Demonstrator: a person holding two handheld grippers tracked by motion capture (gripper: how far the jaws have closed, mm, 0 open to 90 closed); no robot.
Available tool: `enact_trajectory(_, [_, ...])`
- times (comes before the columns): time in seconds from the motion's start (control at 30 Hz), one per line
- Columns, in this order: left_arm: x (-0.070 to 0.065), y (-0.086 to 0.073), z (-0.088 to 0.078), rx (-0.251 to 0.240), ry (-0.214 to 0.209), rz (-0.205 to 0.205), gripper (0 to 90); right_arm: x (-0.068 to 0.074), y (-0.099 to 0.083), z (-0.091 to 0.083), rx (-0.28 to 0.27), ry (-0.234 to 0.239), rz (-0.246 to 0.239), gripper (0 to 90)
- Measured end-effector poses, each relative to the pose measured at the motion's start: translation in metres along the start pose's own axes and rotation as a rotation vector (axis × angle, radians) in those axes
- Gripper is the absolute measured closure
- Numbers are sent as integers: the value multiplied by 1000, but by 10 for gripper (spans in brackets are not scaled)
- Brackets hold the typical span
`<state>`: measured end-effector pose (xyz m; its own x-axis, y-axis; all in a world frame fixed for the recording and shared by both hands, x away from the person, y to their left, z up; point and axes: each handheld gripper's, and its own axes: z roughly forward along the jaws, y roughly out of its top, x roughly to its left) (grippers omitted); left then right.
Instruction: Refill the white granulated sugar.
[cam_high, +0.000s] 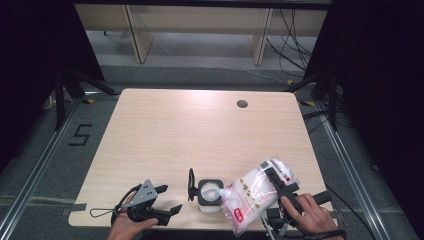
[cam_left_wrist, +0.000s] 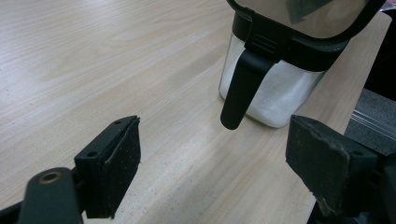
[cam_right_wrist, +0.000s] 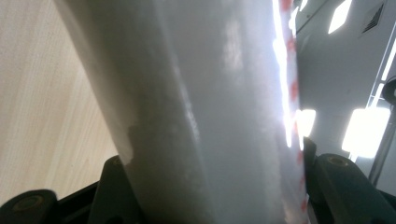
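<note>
A: Start at the right gripper (cam_high: 274, 181). What is it doing?

B: It is pinching a clear plastic bag (cam_high: 252, 194) of white grains, with a jaw on either side, as the right gripper view shows close up (cam_right_wrist: 205, 116). The bag is tipped, and its lower corner sits at the open mouth of a small jar (cam_high: 209, 192).

A: And the jar?

B: It stands near the front edge of the table (cam_high: 200, 125), between the two hands. It has a black collar and a lid flipped up on its left side. From the left gripper view, the jar (cam_left_wrist: 280, 93) already has white grains in its lower part, and a black handle (cam_left_wrist: 243, 88) hangs down its side.

A: The left gripper?

B: The left gripper (cam_high: 167, 200) has its jaws spread and empty, resting low on the table just left of the jar and apart from it.

A: So which step is this?

B: Pouring from the bag into the jar, I'd say. Next, the bag's corner has to stay over the mouth while the tilt is eased. The jar looks light, so the free gripper could steady it.
</note>
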<state>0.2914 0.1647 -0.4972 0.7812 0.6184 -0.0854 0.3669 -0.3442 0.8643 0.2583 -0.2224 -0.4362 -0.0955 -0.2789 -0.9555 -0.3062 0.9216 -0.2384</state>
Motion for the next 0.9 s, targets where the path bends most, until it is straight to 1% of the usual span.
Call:
enact_trajectory(0.03, [0, 0, 0, -3, -5, -6, 175, 1, -1, 0, 1, 4, 17, 485])
enact_trajectory(0.07, [0, 0, 0, -4, -4, -9, 175, 1, -1, 1, -2, 3, 10, 485])
enact_trajectory(0.1, [0, 0, 0, -5, -3, -9, 175, 3, -1, 0, 12, 12, 31, 485])
enact_trajectory(0.13, [-2, 0, 0, -8, 0, -29, 175, 0, -1, 2, 7, 27, -2, 486])
enact_trajectory(0.17, [-2, 0, 0, -13, -1, -30, 175, 4, -2, 3, 0, 21, 42, 488])
enact_trajectory(0.2, [0, 0, 0, -8, -2, -19, 175, 4, -1, 4, -1, 24, 26, 489])
enact_trajectory(0.23, [1, 0, 0, -8, -3, -2, 175, 4, -1, 4, 0, 27, 21, 491])
enact_trajectory(0.27, [1, 0, 0, -8, -3, -2, 175, 6, -1, 4, 3, 36, 23, 492])
enact_trajectory(0.3, [-1, 0, 0, -7, 1, -31, 175, 6, -1, 5, -2, 31, 14, 493])
enact_trajectory(0.33, [0, 0, 0, -13, -4, -11, 175, 7, 0, 4, 11, 43, 19, 495])
enact_trajectory(0.37, [1, 0, -1, -4, -5, -2, 175, 6, 0, 4, 4, 36, 3, 495])
enact_trajectory(0.4, [0, 0, -1, -10, -2, -21, 175, 6, 0, 3, 17, 50, -2, 496])
enact_trajectory(0.43, [-2, 0, 0, -24, 0, -51, 175, 8, 0, 4, 14, 41, 9, 497])
enact_trajectory(0.47, [-2, 0, 0, -24, 0, -51, 175, 8, 0, 4, 14, 41, 9, 497])
enact_trajectory(0.5, [0, 0, -1, -13, 0, -25, 175, 9, 0, 4, 5, 24, 6, 499])
enact_trajectory(0.53, [0, 0, -1, -12, -2, -21, 175, 9, 1, 4, 9, 32, 4, 501])
enact_trajectory(0.57, [-1, 0, -1, -13, 1, -39, 175, 10, 1, 4, 7, 33, -1, 502])
enact_trajectory(0.6, [-1, 0, -1, -14, 0, -32, 175, 10, 1, 4, 12, 36, 5, 504])
enact_trajectory(0.63, [0, 0, -1, -10, 1, -18, 175, 12, 1, 4, 27, 55, 24, 505])
enact_trajectory(0.67, [-1, 0, -1, -7, 3, -35, 175, 11, 1, 4, 24, 57, 11, 506])
enact_trajectory(0.73, [-1, 0, -1, -8, 3, -35, 175, 15, 1, 5, 19, 56, 33, 508])
enact_trajectory(0.77, [-1, 0, 0, -19, 0, -46, 175, 16, 1, 6, 7, 40, 35, 509])
enact_trajectory(0.8, [-1, 0, 0, -19, 0, -46, 175, 19, 1, 5, 20, 57, 80, 510])
enact_trajectory(0.83, [0, 0, 0, -22, -3, -25, 175, 15, 1, 6, 10, 57, 28, 512])
enact_trajectory(0.87, [0, 0, 0, -22, -3, -24, 175, 13, 1, 7, -6, 52, -6, 513])
enact_trajectory(0.9, [-2, 0, 0, -21, -1, -50, 175, 17, 1, 6, 11, 60, 57, 514])
